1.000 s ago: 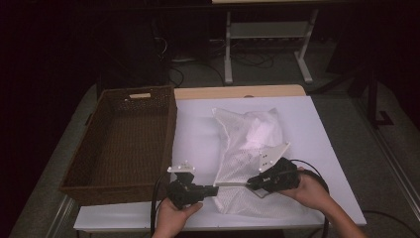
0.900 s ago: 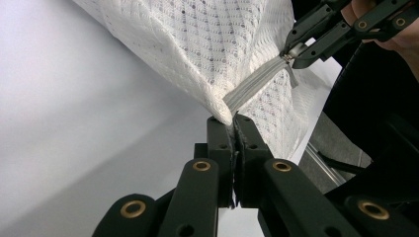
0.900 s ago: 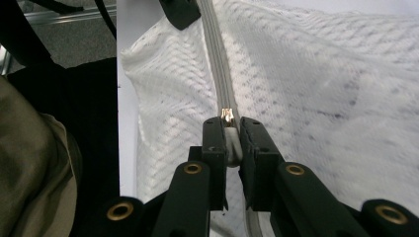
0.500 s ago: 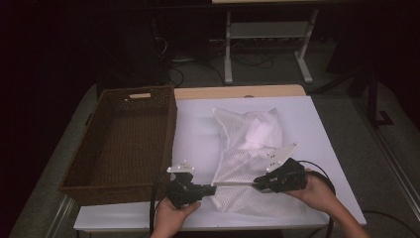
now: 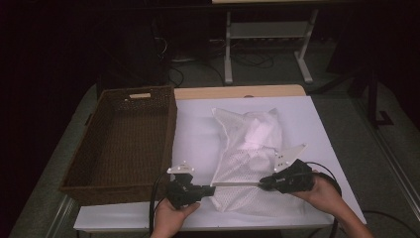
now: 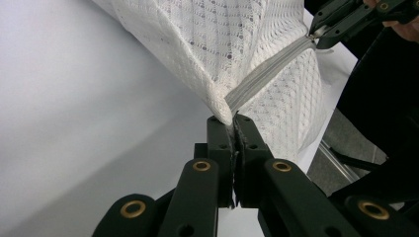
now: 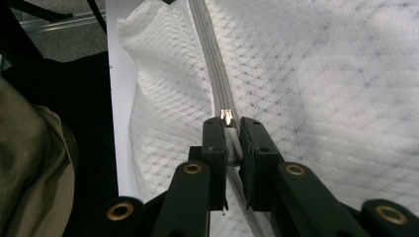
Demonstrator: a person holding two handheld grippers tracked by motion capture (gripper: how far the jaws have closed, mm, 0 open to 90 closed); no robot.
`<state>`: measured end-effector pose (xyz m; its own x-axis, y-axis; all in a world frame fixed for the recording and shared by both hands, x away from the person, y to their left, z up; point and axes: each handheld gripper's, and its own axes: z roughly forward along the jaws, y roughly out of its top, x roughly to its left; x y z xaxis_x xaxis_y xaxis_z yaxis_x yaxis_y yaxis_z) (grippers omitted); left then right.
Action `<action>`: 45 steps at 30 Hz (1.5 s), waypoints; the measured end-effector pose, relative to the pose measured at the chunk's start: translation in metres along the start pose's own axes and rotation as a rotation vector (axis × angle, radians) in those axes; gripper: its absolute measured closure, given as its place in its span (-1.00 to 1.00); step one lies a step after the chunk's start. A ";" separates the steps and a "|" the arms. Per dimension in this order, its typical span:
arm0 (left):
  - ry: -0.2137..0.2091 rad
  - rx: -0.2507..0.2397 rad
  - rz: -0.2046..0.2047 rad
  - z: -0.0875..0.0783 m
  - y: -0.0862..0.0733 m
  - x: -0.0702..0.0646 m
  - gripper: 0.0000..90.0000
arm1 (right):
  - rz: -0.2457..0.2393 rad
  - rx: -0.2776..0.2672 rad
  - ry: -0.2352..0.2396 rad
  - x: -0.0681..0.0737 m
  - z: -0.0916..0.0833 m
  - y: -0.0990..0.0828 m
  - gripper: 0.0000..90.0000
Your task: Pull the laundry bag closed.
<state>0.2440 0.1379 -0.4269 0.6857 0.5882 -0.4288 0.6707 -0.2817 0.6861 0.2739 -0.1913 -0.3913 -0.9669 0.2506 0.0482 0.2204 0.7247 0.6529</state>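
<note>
The white mesh bag (image 5: 250,158) lies on the white table (image 5: 198,134), toward its near edge, right of the wicker basket (image 5: 124,144). Its long axis runs from the near edge toward the far edge. The zipper (image 5: 236,184) stretches taut along the bag's near end, parallel to the table's near edge. The left gripper (image 5: 212,189) pinches the bag's corner at the zipper end, jaws pressed together. The right gripper (image 5: 263,182) pinches the zipper pull (image 7: 227,117). No legible writing.
</note>
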 end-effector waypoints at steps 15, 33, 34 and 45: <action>0.013 0.009 0.007 0.001 0.000 0.001 0.94 | 0.034 0.004 -0.017 -0.005 -0.009 -0.020 0.81; 0.028 0.028 0.023 0.001 0.002 0.000 0.94 | 0.077 -0.015 -0.044 -0.007 -0.023 -0.044 0.81; 0.028 0.028 0.023 0.001 0.002 0.000 0.94 | 0.078 -0.016 -0.046 -0.008 -0.024 -0.046 0.81; 0.031 0.030 0.023 0.002 0.002 0.000 0.94 | 0.109 -0.018 -0.066 -0.010 -0.032 -0.059 0.81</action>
<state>0.2455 0.1361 -0.4268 0.6919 0.6045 -0.3947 0.6636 -0.3172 0.6775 0.2662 -0.2571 -0.4062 -0.9265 0.3696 0.0704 0.3211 0.6791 0.6601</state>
